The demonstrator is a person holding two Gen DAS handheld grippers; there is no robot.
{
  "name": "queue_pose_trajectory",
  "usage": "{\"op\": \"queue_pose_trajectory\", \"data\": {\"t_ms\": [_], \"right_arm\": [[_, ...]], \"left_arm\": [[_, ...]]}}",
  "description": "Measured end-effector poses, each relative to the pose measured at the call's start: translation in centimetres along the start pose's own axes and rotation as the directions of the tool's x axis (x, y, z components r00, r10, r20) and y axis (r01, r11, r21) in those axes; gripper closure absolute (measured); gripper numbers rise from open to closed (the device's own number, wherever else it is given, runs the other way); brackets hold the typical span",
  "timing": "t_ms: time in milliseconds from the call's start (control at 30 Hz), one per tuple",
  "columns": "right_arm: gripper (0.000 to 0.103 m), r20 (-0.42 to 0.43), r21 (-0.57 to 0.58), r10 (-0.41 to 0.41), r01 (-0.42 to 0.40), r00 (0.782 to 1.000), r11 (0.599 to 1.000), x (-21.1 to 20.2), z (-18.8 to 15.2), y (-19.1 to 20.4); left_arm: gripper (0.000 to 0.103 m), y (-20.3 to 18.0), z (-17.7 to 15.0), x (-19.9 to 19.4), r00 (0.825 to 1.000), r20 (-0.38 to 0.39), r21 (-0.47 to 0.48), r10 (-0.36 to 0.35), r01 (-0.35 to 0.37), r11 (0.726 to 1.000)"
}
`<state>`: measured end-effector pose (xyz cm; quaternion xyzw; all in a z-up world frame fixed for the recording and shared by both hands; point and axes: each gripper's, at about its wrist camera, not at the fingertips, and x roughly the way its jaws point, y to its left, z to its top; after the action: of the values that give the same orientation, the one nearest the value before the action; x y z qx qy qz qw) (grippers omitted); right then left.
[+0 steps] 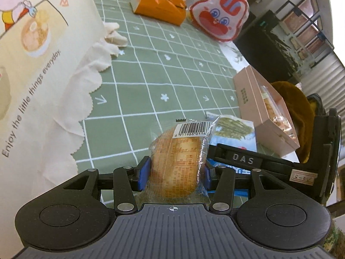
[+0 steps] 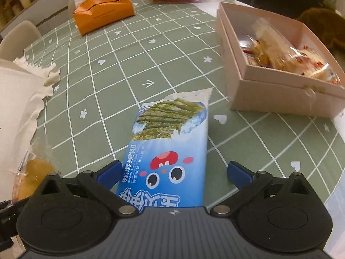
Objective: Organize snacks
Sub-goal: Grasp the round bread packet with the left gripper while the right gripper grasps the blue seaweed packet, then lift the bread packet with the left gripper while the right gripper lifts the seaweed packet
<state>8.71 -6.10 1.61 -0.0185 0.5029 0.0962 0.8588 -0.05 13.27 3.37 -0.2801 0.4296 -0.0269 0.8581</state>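
The tablecloth point(image 2: 120, 69) is sage green with a white grid and small white hearts, flowers and arrows. Between the blue-padded jaws of the right gripper point(image 2: 173, 172) lies a blue-and-white seaweed packet point(image 2: 170, 151) printed with green strips and a red-topped cartoon face. Between the left gripper's point(image 1: 175, 173) blue pads sits a golden-brown bun point(image 1: 179, 161) in clear wrap with a black-and-white barcode. Ahead of the jaws: an orange tissue box point(image 2: 103, 15), a pale pink box point(image 2: 269, 90), and a red-and-white rabbit-face bag point(image 1: 220, 15).

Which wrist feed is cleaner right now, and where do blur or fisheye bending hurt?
Left wrist: bright and sharp; the barcode on the wrapped bun reads, though the tablecloth grid bows outward. Right wrist: dimmer, dark in the corners; the snacks in the pink box are smeared, while the seaweed packet print stays fairly legible.
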Motion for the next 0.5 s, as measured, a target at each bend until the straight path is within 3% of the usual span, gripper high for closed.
{"op": "queue_pose_trajectory", "data": {"t_ms": [200, 267, 367, 500], "right_arm": [[0.0, -0.001, -0.096, -0.039, 0.039, 0.999, 0.995, 0.3, 0.3, 1.6], [0.002, -0.013, -0.099, -0.022, 0.021, 1.0, 0.995, 0.2, 0.3, 1.5], [0.014, -0.025, -0.109, 0.0, -0.003, 1.0, 0.994, -0.7, -0.2, 1.0], [0.015, -0.064, -0.134, 0.043, -0.051, 0.997, 0.99, -2.1, -2.0, -0.2]], "left_arm": [[0.05, 0.4, -0.1, 0.2, 1.0, -0.005, -0.015, -0.001, 0.001, 1.0], [0.05, 0.4, -0.2, 0.1, 1.0, -0.003, -0.019, -0.005, 0.005, 1.0], [0.05, 0.4, -0.3, 0.0, 1.0, -0.007, -0.017, -0.012, 0.012, 1.0], [0.05, 0.1, -0.4, 0.2, 1.0, -0.018, -0.006, -0.024, 0.024, 1.0]]}}
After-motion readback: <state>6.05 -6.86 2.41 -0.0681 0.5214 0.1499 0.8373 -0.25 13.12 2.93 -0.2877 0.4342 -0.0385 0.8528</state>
